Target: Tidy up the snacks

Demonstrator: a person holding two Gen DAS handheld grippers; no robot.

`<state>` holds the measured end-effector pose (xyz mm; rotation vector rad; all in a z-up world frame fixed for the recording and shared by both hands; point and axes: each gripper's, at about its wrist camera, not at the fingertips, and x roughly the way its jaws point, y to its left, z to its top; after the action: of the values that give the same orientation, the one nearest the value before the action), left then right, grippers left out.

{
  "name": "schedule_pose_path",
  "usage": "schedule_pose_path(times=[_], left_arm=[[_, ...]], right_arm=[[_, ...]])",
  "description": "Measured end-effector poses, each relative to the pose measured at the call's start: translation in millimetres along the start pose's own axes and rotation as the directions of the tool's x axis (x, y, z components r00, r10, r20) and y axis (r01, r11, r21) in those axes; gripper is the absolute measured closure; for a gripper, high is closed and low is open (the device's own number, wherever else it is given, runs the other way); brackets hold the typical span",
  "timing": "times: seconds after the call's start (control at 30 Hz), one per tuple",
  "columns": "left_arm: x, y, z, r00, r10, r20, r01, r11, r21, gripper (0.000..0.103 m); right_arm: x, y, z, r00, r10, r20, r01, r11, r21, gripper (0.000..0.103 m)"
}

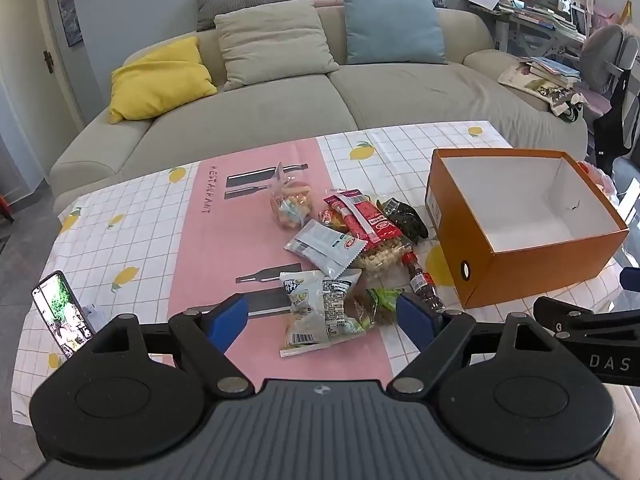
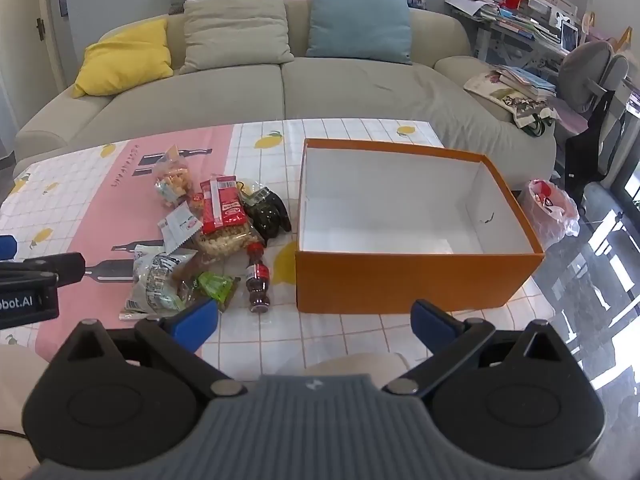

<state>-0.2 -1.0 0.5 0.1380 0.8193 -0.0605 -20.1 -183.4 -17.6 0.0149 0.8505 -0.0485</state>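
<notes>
Snacks [image 1: 344, 248] lie heaped on the table [image 1: 140, 232], just left of the orange box [image 1: 520, 264], which stands open and bare inside. We hold the left gripper [image 1: 322, 320] above the near edge of the heap and the right gripper [image 2: 314, 322] nearer the box, both with jaws spread wide and nothing between them. We judge most of the packets light, soft and crinkly, likely to slip or buckle, so we would pinch each across a sealed edge or a flat middle. The nearest is the pale bag [image 1: 320, 312], puffy and probably crushable; a gentle grip at its rim seems best. The small cola bottle [image 2: 258, 284] lies on its side, stiff and heavier, and may roll; we would take it across the body.
</notes>
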Motion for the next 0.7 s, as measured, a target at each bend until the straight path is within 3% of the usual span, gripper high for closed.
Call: schedule_pose_path(times=[0.7], left_arm=[[3.0, -4.1, -0.9, 1.000, 0.000, -0.003, 0.000, 1.000, 0.012, 0.005]], right_arm=[[2.4, 1.5, 1.8, 0.999, -0.011, -0.031, 0.011, 1.000, -0.002, 0.003]])
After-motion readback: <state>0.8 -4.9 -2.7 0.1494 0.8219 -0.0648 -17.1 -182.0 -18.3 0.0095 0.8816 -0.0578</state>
